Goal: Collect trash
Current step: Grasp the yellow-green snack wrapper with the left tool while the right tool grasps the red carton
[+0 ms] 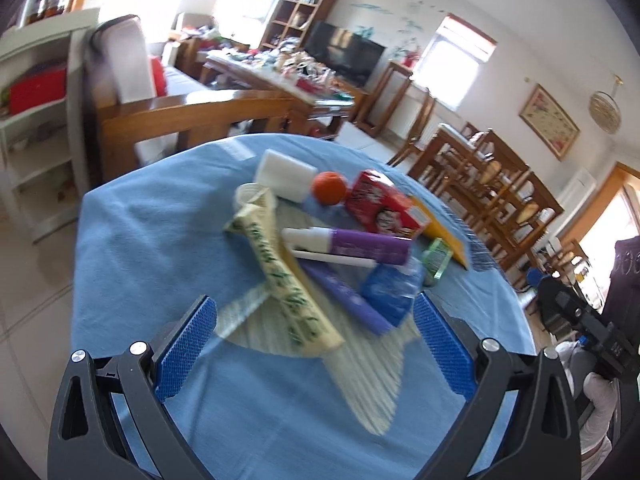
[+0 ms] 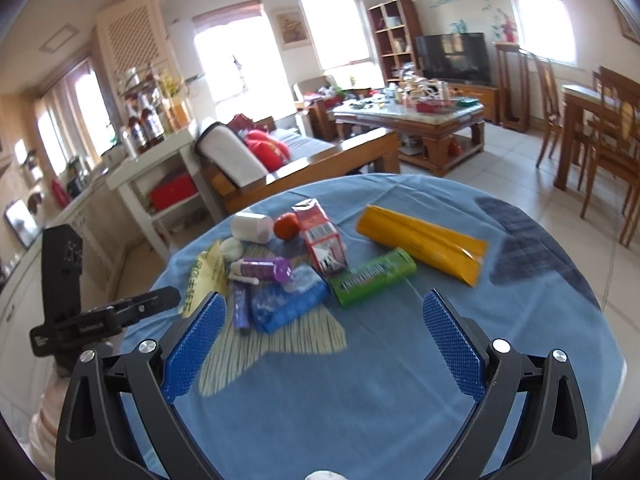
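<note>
A pile of trash lies on a round table with a blue cloth (image 1: 140, 240) (image 2: 400, 380). It holds a red carton (image 1: 380, 206) (image 2: 322, 240), an orange fruit (image 1: 329, 187) (image 2: 287, 225), a white block (image 1: 285, 174) (image 2: 252, 227), a purple bottle (image 1: 352, 245) (image 2: 264, 269), a cream printed pouch (image 1: 288, 280) (image 2: 206, 276), a blue packet (image 1: 390, 292) (image 2: 290, 300), a green packet (image 1: 436, 258) (image 2: 374, 276) and a yellow pouch (image 1: 444, 232) (image 2: 422, 242). My left gripper (image 1: 316, 320) is open above the pile's near edge. My right gripper (image 2: 324, 316) is open, just short of the blue packet.
A wooden sofa (image 2: 304, 164) and a white shelf (image 2: 156, 168) stand beyond the table. A cluttered coffee table (image 2: 412, 120) and a TV (image 2: 454, 58) are farther back. Dining chairs (image 2: 612, 148) stand to the right. The left gripper's body shows in the right wrist view (image 2: 80, 320).
</note>
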`<action>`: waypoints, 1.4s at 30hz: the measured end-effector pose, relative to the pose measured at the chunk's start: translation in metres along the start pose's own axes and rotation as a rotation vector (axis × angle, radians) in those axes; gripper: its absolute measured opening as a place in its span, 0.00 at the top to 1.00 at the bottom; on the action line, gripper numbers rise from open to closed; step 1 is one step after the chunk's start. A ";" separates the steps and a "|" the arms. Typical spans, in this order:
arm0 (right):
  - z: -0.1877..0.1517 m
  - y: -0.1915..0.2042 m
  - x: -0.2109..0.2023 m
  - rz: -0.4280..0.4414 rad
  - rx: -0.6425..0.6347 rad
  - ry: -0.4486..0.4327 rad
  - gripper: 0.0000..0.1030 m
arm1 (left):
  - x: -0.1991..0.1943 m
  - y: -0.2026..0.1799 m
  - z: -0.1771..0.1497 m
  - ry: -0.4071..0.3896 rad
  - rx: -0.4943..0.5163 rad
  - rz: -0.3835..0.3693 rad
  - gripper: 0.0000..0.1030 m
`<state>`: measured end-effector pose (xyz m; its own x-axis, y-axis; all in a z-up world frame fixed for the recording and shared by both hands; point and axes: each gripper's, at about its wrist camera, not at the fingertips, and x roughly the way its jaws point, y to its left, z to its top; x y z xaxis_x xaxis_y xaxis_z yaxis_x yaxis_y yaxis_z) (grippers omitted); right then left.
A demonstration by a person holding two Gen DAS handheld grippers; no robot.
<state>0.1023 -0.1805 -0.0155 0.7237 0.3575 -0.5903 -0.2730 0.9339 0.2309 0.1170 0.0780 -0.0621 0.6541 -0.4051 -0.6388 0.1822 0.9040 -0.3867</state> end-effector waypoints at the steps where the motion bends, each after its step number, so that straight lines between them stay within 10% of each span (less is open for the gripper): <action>1: 0.004 0.001 0.006 0.004 -0.009 0.009 0.06 | 0.002 0.003 0.001 0.009 -0.008 0.006 0.05; 23: 0.041 -0.001 0.133 -0.014 -0.087 0.190 0.31 | 0.023 0.013 0.009 0.115 -0.029 -0.013 0.07; 31: 0.033 -0.008 0.149 -0.016 -0.081 0.212 0.64 | 0.025 0.020 0.015 0.162 0.021 0.017 0.68; 42: 0.037 -0.009 0.117 0.018 -0.050 0.145 0.68 | 0.003 0.019 0.009 0.087 0.087 -0.019 0.86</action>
<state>0.2131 -0.1471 -0.0582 0.6201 0.3682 -0.6927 -0.3190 0.9251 0.2061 0.1292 0.0954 -0.0650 0.5847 -0.4294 -0.6883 0.2598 0.9029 -0.3426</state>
